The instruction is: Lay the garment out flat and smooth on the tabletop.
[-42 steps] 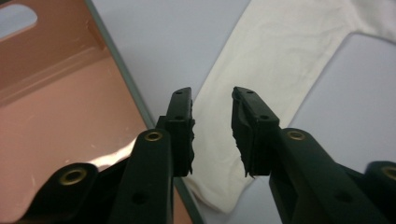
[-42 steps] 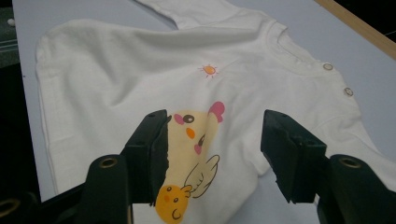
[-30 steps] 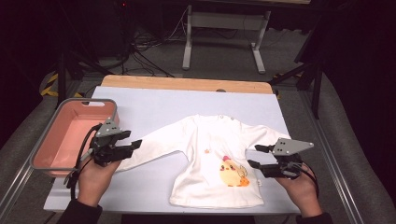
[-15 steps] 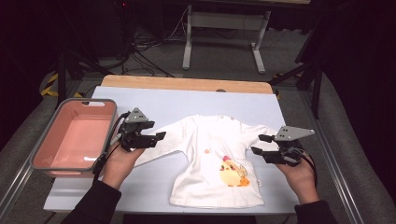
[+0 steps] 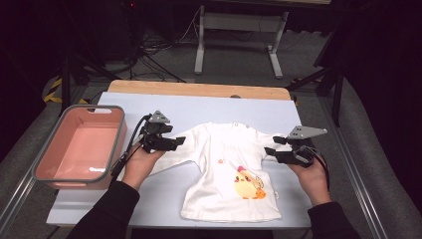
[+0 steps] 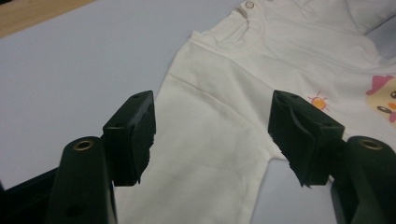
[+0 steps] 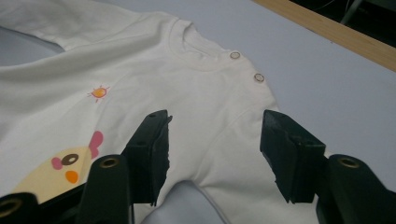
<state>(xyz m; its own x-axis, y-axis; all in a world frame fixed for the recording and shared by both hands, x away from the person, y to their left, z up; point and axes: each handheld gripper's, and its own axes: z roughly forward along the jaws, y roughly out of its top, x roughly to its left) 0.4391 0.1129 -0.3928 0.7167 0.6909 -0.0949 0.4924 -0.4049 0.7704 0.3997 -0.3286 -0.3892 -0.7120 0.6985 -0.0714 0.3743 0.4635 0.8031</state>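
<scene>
Shirt lies flat on the counter; left claw (jaws just widening) and right claw hover open over its sleeves, gripping nothing.

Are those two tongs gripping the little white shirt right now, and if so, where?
Nothing is held. The left tongs stand open over the shirt's sleeve near the shoulder, and the right tongs stand open over the other sleeve by the armpit.
</scene>
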